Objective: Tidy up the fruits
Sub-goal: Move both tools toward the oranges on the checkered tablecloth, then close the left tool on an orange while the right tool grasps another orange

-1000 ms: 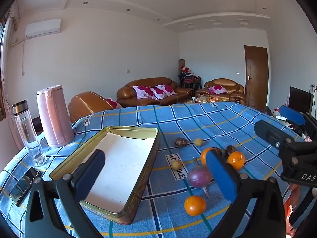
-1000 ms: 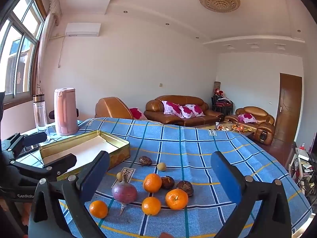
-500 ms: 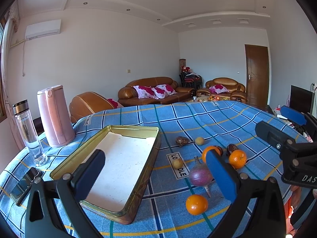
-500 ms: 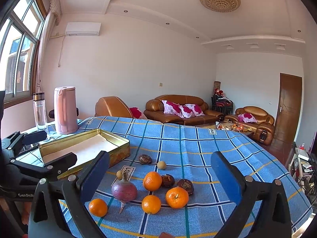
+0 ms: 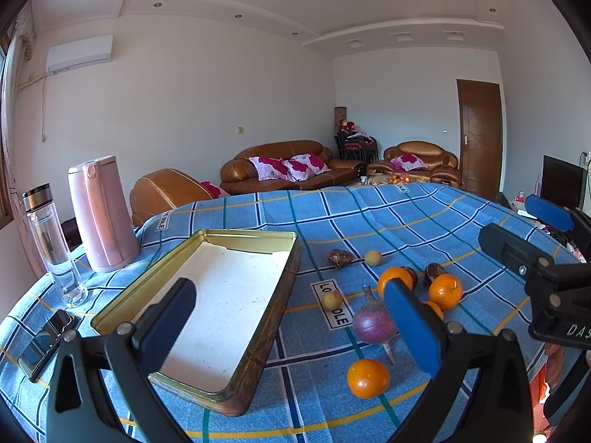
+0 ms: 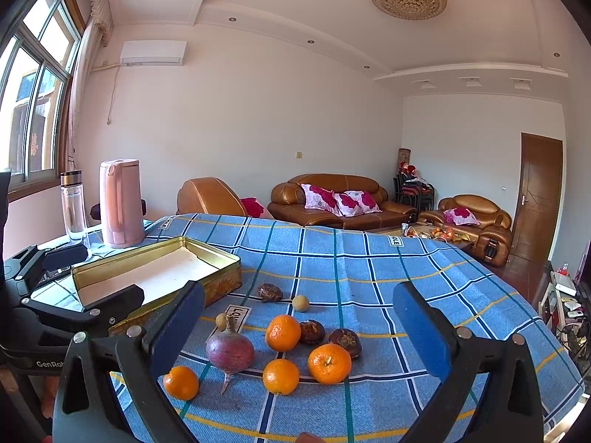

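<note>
An empty gold tin tray [image 5: 291,254] [image 6: 225,258] lies on the blue checked tablecloth, left of the fruit. Several oranges [image 6: 328,363] [image 5: 368,377], a purple radish [image 6: 229,351] [image 5: 371,323], small yellow fruits [image 6: 300,303] [image 5: 373,258] and brown fruits [image 6: 270,292] [image 5: 340,257] lie loose on the cloth. My left gripper [image 5: 291,321] is open and empty, above the tray's near right corner. My right gripper [image 6: 299,326] is open and empty, held above the fruit cluster. Each gripper also shows in the other's view, the right one [image 5: 539,269] and the left one [image 6: 74,295].
A pink kettle [image 5: 101,216] [image 6: 120,203] and a glass bottle [image 5: 51,247] [image 6: 73,206] stand at the table's left back. A dark phone [image 5: 46,343] lies by the left edge. Sofas and a door stand behind the table.
Both views shift slightly; the left gripper has drifted a little toward the fruit. Nothing was grasped and the fruit has not moved.
</note>
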A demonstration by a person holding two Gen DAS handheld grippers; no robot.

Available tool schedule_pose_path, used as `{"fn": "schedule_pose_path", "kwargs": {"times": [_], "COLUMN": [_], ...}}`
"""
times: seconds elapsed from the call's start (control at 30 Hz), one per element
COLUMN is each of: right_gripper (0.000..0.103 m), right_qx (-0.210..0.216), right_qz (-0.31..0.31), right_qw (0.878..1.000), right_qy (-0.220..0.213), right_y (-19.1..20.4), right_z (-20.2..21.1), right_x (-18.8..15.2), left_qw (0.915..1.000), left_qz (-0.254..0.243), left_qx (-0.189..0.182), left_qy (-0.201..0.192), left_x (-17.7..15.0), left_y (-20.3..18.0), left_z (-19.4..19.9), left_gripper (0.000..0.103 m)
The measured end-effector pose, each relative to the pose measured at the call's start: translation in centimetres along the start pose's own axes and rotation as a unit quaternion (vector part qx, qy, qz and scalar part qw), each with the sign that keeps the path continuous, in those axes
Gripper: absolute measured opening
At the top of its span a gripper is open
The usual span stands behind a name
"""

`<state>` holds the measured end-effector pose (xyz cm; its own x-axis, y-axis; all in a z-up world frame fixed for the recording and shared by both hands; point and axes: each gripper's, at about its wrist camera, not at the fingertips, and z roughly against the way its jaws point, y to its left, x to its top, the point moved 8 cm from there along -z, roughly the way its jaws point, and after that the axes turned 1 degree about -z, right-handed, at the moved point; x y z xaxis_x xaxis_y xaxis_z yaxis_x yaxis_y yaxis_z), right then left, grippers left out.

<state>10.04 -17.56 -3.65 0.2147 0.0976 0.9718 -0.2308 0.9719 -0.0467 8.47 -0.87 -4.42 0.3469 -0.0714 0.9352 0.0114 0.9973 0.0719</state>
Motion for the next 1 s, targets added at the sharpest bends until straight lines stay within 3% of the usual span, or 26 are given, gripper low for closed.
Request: {"fn": "schedule_pose_path", "kwargs": {"times": [1.0], "right_gripper": [0.102], "right_qx": [-0.005], "right_qz": [-0.008], "right_qw": [1.0], "right_qy": [0.019], "right_y": [-1.0], "right_z": [-0.9], "right_x": [-1.9], "left_qw": [0.9996], "left_qz": [-0.017], "left_qx": [-0.001], "left_qy": [0.023], "left_x": [-1.6], "left_y": [-1.4], "left_z": [-1.5], "left_gripper": [0.103]}}
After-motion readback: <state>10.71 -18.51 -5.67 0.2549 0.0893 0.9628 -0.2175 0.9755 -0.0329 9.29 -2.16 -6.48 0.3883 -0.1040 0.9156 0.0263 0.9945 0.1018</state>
